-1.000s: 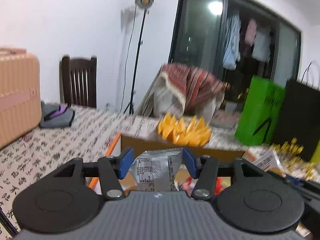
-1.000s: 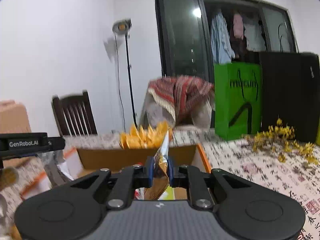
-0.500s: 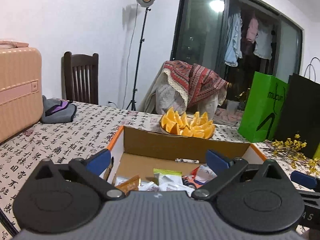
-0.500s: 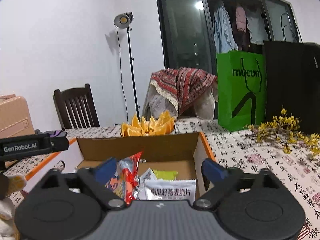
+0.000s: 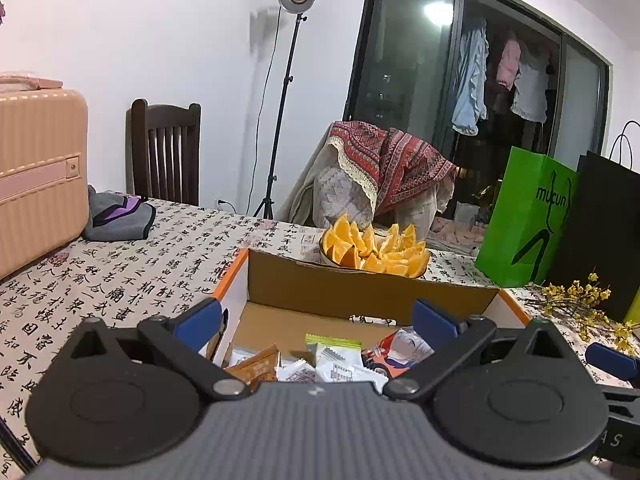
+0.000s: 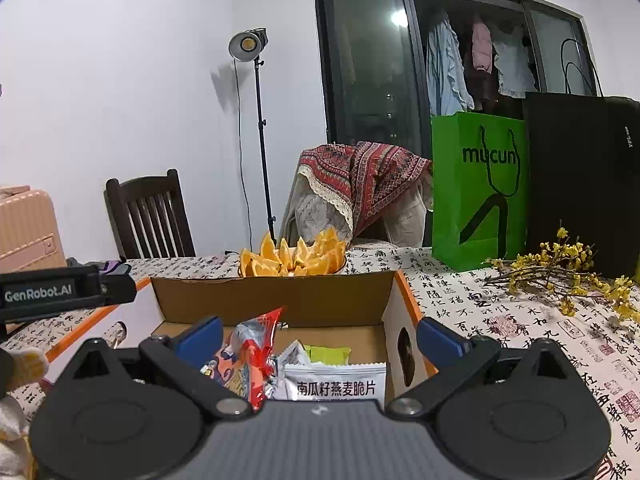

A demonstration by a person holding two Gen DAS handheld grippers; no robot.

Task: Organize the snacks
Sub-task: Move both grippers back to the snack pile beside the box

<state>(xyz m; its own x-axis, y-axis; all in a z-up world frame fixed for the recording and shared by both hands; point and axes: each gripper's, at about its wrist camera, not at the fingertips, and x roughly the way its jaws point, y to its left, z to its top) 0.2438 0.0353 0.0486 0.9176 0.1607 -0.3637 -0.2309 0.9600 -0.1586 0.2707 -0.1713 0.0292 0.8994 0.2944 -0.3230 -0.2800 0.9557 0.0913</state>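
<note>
Nearest us, our left gripper (image 5: 316, 322) and right gripper (image 6: 318, 338) both hang with jaws spread wide, holding nothing. Just beyond them sits the cardboard box (image 6: 280, 300), already carrying a heap of snack packets (image 5: 320, 360), including a red bag (image 6: 250, 356) and a white pouch (image 6: 334, 384). So plenty looks packed; we cannot tell what remains outside. Farther off, orange slices (image 5: 374, 250) wait behind the box.

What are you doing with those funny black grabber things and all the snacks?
A person holds a grabber in each hand and is sorting snacks into the cardboard box on the table. Right now the left gripper and the right gripper are both wide open above the box, holding nothing. Packets lie inside, like the white packet, a red packet and a green packet. A bowl of orange slices sits behind the box.
</note>
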